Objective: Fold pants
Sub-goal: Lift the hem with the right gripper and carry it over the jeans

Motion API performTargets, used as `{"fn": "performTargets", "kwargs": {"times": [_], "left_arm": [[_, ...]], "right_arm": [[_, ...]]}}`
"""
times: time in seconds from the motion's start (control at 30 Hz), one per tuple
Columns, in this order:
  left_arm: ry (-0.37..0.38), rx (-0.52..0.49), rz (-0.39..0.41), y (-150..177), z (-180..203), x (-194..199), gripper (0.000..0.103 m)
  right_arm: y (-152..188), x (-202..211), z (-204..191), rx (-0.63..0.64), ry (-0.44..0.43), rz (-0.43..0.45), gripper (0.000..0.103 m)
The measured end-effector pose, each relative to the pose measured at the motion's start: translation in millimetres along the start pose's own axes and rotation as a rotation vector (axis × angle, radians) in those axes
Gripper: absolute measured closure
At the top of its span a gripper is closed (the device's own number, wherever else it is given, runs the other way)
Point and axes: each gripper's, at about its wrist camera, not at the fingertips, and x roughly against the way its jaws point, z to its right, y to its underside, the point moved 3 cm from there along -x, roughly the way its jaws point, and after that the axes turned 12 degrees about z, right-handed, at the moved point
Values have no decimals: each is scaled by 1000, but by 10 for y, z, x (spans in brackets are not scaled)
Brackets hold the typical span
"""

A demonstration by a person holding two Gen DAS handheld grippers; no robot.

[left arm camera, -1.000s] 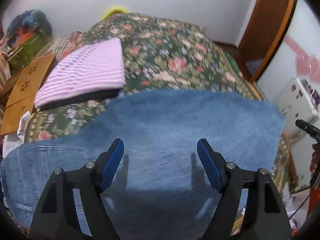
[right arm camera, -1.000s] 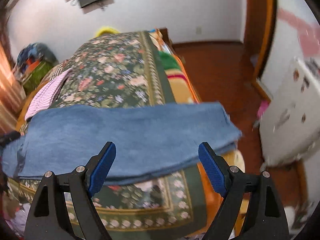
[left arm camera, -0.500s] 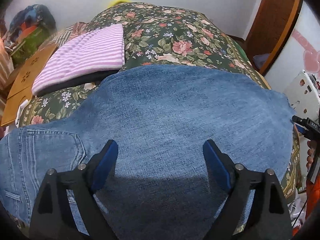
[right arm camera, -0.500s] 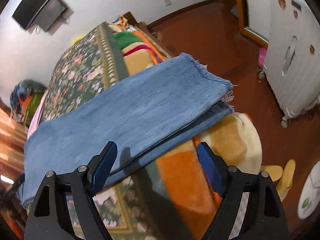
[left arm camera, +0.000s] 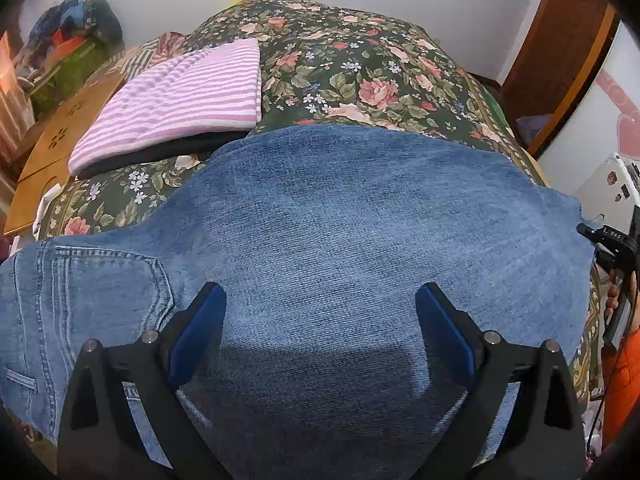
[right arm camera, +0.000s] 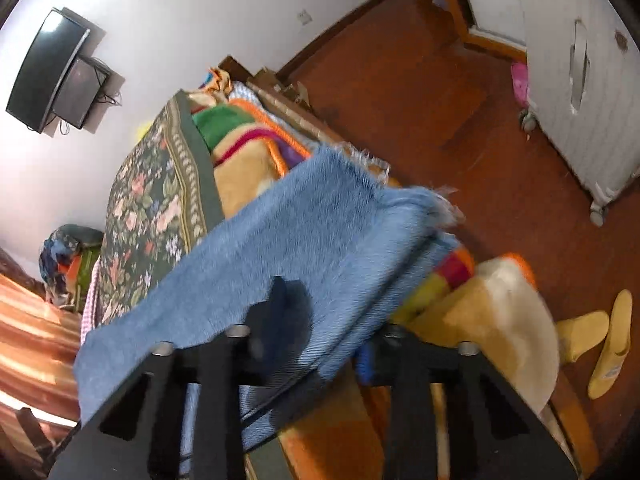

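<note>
My left tongs [left arm camera: 320, 312] hang above the one pair of jeans [left arm camera: 340, 232], their blue-padded jaws spread wide and opening, nothing between them but the faded, finely twilled denim below. The jeans lie folded lengthwise across the near end of the bed [left arm camera: 360, 68], the stitched back pocket [left arm camera: 104, 288] toward the left edge and the frayed leg ends toward the right edge.

My right tongs [right arm camera: 320, 320] are at those leg ends, at the bed's right edge, jaws closing on the stacked denim layers: one pad sits on top, the other shows blue underneath. The hem [right arm camera: 400, 196] is ragged, with loose white threads, and the picture is blurred there.

The bedspread is dark green with pink roses. On its far left part lies one folded cloth [left arm camera: 180, 92], soft, striped pink and white, on top of something dark. Under the bedspread at the right edge shows a plush blanket [right arm camera: 240, 168] in tan, orange and green. Two yellow slippers [right arm camera: 600, 336] rest on the red-brown wooden floor [right arm camera: 420, 80].
</note>
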Motion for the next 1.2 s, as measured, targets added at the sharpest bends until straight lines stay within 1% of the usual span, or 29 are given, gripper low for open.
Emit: {"fn": "performTargets", "kwargs": {"times": [0.1,0.17,0.3,0.37,0.47,0.57,0.67,0.73,0.77,0.83,0.9,0.97,1.03,1.1,1.2], "left_arm": [[18,-31,-16,-46,75,41,6],[42,-69,-3,-109,188,108,6],[133,-141,33,-322,564,192,6],[172,-182,27,-433,817,147,6],[247,-231,-2,-554,1192,13,6],[259,-304,-45,-569,1567,-221,6],[264,-334,-132,-478,1818,-497,6],[257,-348,-172,-391,1897,-627,6],[251,-364,-176,-347,1919,-675,6],[231,-418,-158,-280,1963,-689,6],[234,-437,-154,-268,1974,-668,6],[257,-410,-152,-292,1931,-612,6],[261,-361,-138,-363,1840,-546,6],[254,-313,-100,-463,1710,-438,6],[224,-263,-12,-625,1460,-190,6]], "right_arm": [[-80,84,-121,64,5,25,91],[-137,150,-215,101,-8,51,92],[-274,366,-468,158,-70,122,93],[-321,454,-579,176,-97,148,93],[-379,604,-778,217,-147,188,94],[-398,728,-967,254,-195,217,94],[-415,823,-1139,273,-250,229,94],[-407,854,-1228,292,-278,230,94],[-405,875,-1293,307,-294,234,94],[-374,857,-1411,334,-317,233,94],[-344,862,-1511,354,-344,231,94],[-307,843,-1612,369,-372,227,94],[-267,818,-1730,373,-408,218,94],[-228,810,-1821,381,-437,207,94],[-158,808,-1998,408,-480,194,94]]}}
